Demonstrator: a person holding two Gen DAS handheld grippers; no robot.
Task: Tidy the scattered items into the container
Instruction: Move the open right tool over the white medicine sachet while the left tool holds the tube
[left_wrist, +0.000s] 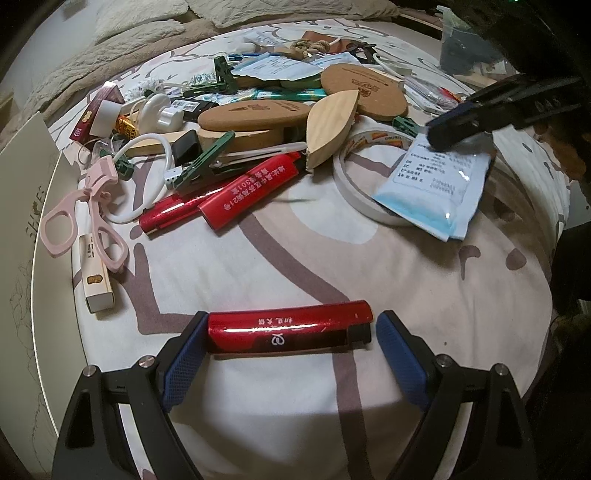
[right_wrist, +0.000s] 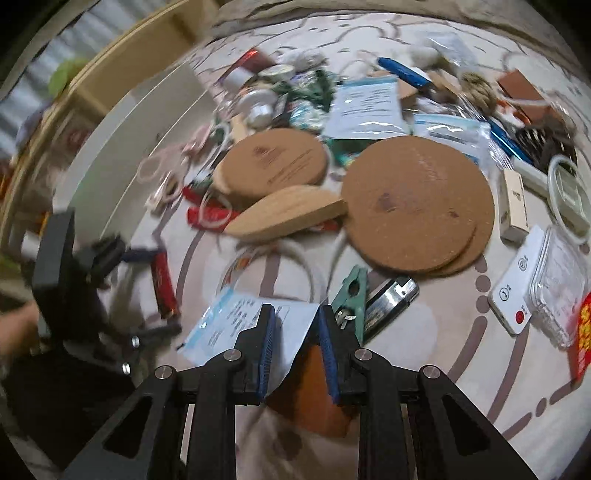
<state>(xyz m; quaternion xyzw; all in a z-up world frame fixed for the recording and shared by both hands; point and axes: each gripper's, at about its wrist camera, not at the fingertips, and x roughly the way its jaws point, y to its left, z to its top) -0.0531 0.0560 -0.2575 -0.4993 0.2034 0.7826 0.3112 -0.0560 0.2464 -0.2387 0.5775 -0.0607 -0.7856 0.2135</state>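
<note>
My left gripper is open around a red lighter that lies crosswise between the blue pads on the patterned bedsheet; the left pad touches its end, the right pad stands just clear. My right gripper is partly closed with a blue-and-white mask packet between its pads; in the left wrist view it holds that packet by its top edge, lifted at the right. The white shoebox container stands at the left edge.
A pile lies further back: cork coasters, a wooden leaf piece, two red lighters, a tape roll, a pink eyelash curler, green clips, a black lighter and a white remote.
</note>
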